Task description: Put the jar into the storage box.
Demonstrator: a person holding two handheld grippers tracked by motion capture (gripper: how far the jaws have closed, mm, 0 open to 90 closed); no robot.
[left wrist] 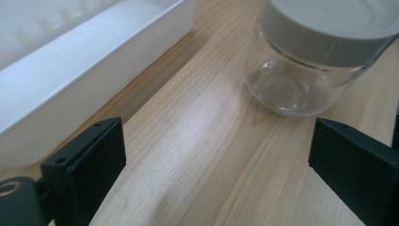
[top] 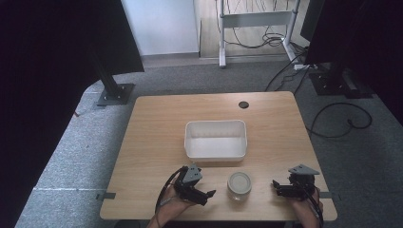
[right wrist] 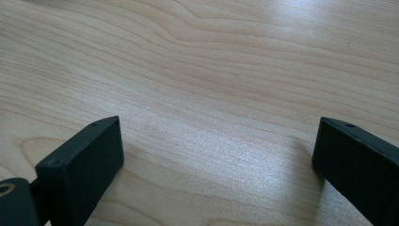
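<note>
Both hand-held grippers, left (top: 210, 193) and right (top: 274, 183), sit wide open and empty, flanking your near-edge jar (top: 239, 185), likely ready to grasp it.

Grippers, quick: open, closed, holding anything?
Left gripper: open, empty, near the jar.
Right gripper: open, empty, over bare table.

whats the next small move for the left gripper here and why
Probably ease the left gripper forward toward the jar. Its jaws stand wide open with nothing between them, and the lidded glass jar stands just ahead, near the white bin. The right gripper is also open over bare table.
</note>
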